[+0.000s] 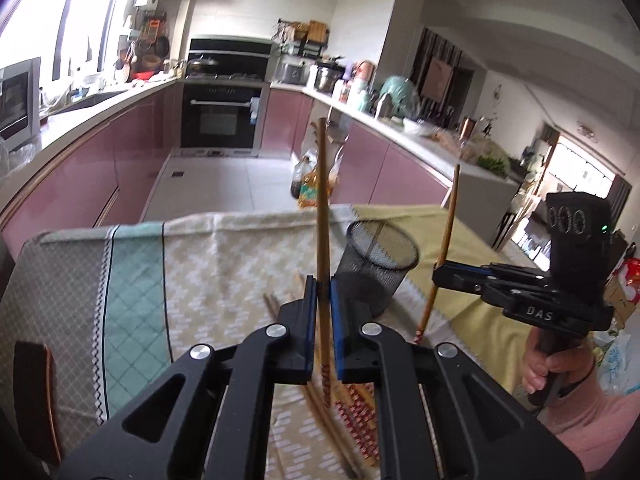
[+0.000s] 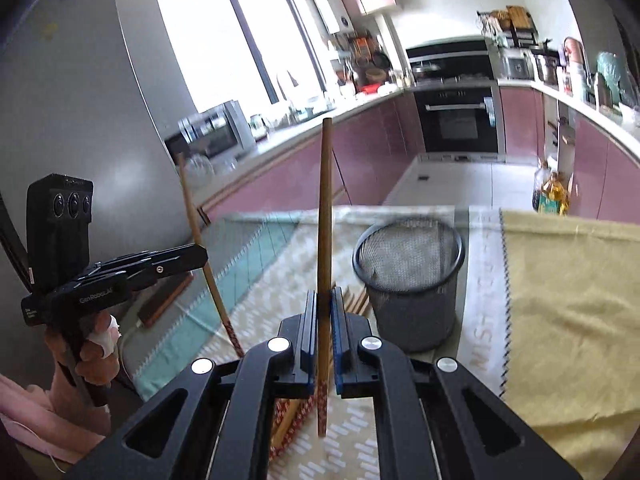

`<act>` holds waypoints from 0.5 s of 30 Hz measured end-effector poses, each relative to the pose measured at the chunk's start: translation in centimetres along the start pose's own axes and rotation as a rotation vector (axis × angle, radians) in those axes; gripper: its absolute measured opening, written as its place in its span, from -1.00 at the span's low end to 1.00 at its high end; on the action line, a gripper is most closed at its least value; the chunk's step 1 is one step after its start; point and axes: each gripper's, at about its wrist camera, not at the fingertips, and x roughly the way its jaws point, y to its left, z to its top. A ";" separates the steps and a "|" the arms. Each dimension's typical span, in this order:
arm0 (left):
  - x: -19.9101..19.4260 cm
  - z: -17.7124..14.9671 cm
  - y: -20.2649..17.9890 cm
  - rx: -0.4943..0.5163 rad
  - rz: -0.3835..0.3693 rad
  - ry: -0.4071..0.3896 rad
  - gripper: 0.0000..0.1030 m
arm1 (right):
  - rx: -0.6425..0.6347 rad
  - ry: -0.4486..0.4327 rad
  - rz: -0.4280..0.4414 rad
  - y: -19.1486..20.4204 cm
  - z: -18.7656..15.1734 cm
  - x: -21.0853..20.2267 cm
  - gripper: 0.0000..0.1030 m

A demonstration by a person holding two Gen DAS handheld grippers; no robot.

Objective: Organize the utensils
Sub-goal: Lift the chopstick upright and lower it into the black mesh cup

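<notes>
You see two brown wooden chopsticks, one [image 1: 322, 208] between blue pads [image 1: 310, 328] on your black left gripper [image 1: 321, 280], the other [image 2: 325, 216] between blue pads on your black right gripper [image 2: 324, 294]. Each stick has a red-and-white patterned lower end. The loose chopsticks [image 1: 352, 412] lying on the table show the same red pattern. The mesh cup [image 2: 410, 280] is black wire. The tablecloth [image 1: 224, 256] is beige with white dash-like zigzag marks, a teal diamond-checked band [image 1: 134, 300], a grey diamond-checked part and a dark zigzag stitched edge. A plain yellow cloth [image 2: 572, 300] lies beside it. The kitchen cabinets [image 1: 92, 176] are glossy pink, the oven [image 1: 220, 114] black, the floor pale tile. A pink sleeve [image 1: 592, 412] shows at your right hand.
</notes>
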 end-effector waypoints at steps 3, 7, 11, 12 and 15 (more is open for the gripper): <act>-0.6 1.8 -0.6 0.005 -0.021 -0.051 -0.86 | -0.009 -0.042 0.009 -0.2 1.5 -0.8 -0.89; -0.8 4.7 -1.5 0.000 -0.063 -0.115 -0.86 | -0.036 -0.104 -0.014 -0.8 4.2 -1.8 -0.89; 0.3 7.5 -2.6 -0.002 -0.078 -0.154 -0.86 | -0.035 -0.153 -0.029 -1.7 6.4 -2.4 -0.89; 0.8 7.9 -2.7 -0.002 -0.078 -0.159 -0.86 | -0.036 -0.165 -0.036 -2.0 6.8 -2.5 -0.89; 2.3 9.4 -3.6 0.004 -0.087 -0.161 -0.86 | -0.030 -0.188 -0.055 -3.1 8.1 -2.1 -0.89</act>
